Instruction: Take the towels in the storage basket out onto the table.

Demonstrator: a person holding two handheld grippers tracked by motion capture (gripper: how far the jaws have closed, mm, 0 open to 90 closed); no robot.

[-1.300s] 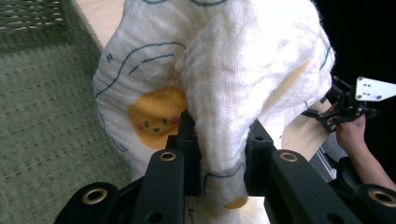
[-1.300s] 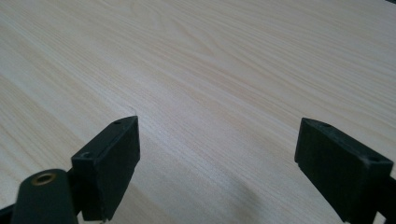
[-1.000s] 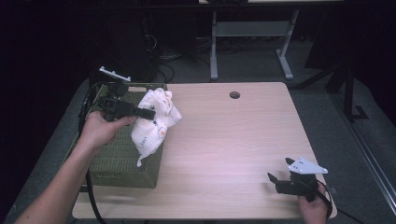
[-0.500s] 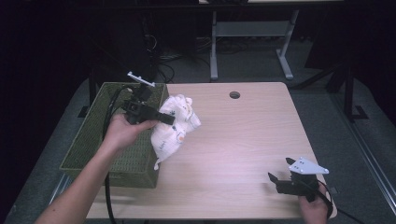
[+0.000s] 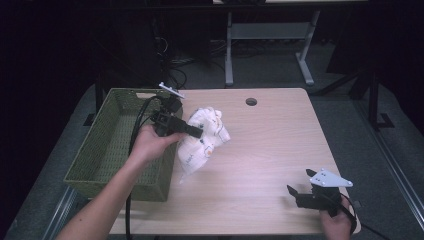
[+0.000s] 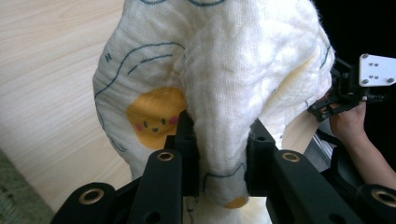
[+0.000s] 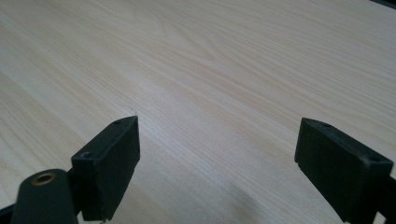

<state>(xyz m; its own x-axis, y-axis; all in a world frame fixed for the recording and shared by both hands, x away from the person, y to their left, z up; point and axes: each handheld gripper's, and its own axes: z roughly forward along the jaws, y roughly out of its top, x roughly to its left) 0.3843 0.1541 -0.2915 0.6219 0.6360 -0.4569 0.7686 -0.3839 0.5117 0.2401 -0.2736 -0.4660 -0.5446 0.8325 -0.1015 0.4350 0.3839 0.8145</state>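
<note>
Left gripper (image 5: 199, 134) pinching a white cloth (image 5: 205, 140), held up just right of the basket (image 5: 107, 145), over the table (image 5: 260, 150). Right gripper (image 5: 295, 192) well right of the basket, low over the table's near edge, jaws spread wide, empty

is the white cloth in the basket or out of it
Out. The white cloth hangs bunched from the shut left gripper above the table, just right of the green basket.
</note>
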